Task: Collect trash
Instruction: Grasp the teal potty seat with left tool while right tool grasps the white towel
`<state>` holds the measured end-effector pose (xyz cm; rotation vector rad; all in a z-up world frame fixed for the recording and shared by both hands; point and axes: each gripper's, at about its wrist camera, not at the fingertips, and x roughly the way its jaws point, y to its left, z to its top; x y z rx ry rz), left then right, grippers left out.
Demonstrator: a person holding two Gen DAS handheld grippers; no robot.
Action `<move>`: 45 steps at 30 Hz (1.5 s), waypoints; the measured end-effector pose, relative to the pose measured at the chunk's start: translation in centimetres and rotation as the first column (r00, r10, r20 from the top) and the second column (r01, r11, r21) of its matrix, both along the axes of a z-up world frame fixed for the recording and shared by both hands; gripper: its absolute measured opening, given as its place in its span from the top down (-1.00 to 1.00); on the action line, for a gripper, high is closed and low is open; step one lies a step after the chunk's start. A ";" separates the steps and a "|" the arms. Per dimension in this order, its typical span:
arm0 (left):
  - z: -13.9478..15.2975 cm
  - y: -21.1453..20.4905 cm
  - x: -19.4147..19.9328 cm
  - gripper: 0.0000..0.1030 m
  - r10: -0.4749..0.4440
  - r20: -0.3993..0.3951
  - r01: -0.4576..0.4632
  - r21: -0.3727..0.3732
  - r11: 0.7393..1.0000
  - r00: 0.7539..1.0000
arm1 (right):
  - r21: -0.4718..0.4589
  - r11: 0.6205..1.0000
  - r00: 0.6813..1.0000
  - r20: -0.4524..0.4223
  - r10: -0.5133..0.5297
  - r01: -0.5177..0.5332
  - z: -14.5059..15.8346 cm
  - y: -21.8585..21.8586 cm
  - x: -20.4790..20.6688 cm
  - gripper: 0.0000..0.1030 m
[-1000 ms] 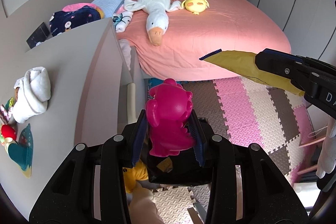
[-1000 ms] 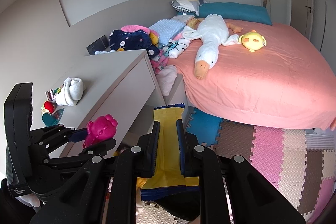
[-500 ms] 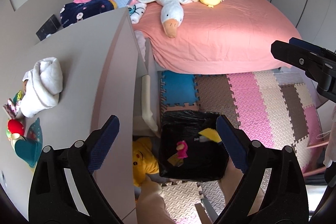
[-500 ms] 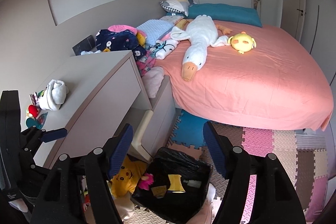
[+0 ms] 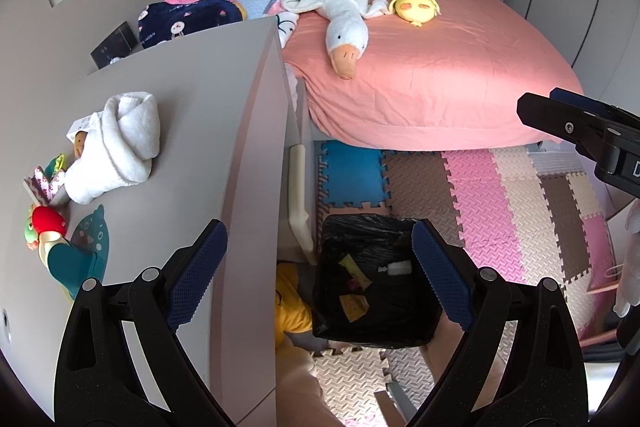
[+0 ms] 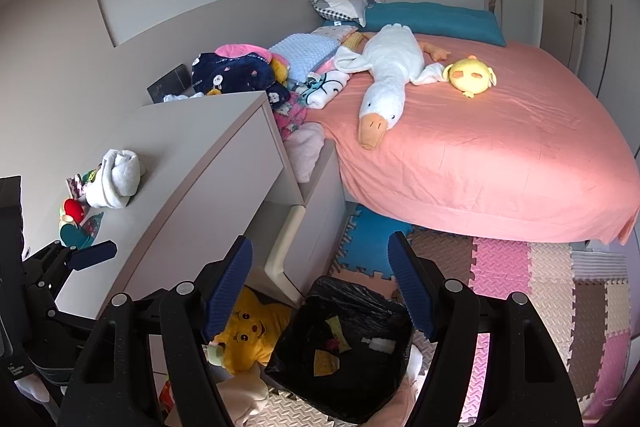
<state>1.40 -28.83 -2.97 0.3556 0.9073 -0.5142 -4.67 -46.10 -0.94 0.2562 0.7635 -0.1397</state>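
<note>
A black-lined trash bin (image 5: 374,233) stands on the foam floor mat beside the grey cabinet; it also shows in the right wrist view (image 6: 352,291). Inside lie yellow wrappers (image 5: 354,303), a small pink toy (image 6: 332,343) and a white scrap (image 5: 398,269). My left gripper (image 5: 320,267) is open and empty, high above the bin. My right gripper (image 6: 320,287) is open and empty too, above the bin's left side.
The grey cabinet top (image 5: 192,131) carries a rolled white towel (image 5: 120,143) and small toys (image 5: 46,227). A yellow plush (image 6: 248,331) lies on the floor left of the bin. A pink bed (image 5: 432,67) with a goose plush (image 5: 344,15) stands behind.
Both grippers opened: the pink toy left the left gripper and the yellow wrapper left the right one, and both now lie in the bin. Both grippers have risen.
</note>
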 end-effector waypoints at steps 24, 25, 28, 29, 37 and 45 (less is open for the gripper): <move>1.8 13.0 2.7 -0.76 0.216 0.057 -0.215 -0.024 0.976 0.975 | 0.064 0.979 0.981 0.012 0.195 -0.195 0.1 9.7 5.1 -0.38; 1.7 13.5 2.9 -0.76 0.224 0.058 -0.223 -0.024 0.975 0.973 | 0.065 0.977 0.979 0.013 0.201 -0.202 0.1 10.0 5.3 -0.38; 1.4 15.1 3.5 -0.76 0.254 0.057 -0.253 -0.027 0.967 0.966 | 0.069 0.973 0.975 0.026 0.218 -0.220 0.2 10.8 5.8 -0.38; 1.3 15.7 3.8 -0.76 0.264 0.054 -0.263 -0.030 0.964 0.963 | 0.076 0.972 0.974 0.037 0.222 -0.224 0.2 11.0 5.9 -0.38; 0.0 18.6 5.7 -0.73 0.314 0.037 -0.312 -0.039 0.949 0.949 | 0.085 0.961 0.965 0.031 0.261 -0.263 0.0 13.1 7.8 -0.38; -1.3 20.3 7.8 -0.14 0.332 -0.009 -0.332 -0.043 0.942 0.943 | 0.085 0.948 0.951 0.015 0.308 -0.308 -0.6 15.7 9.9 -0.38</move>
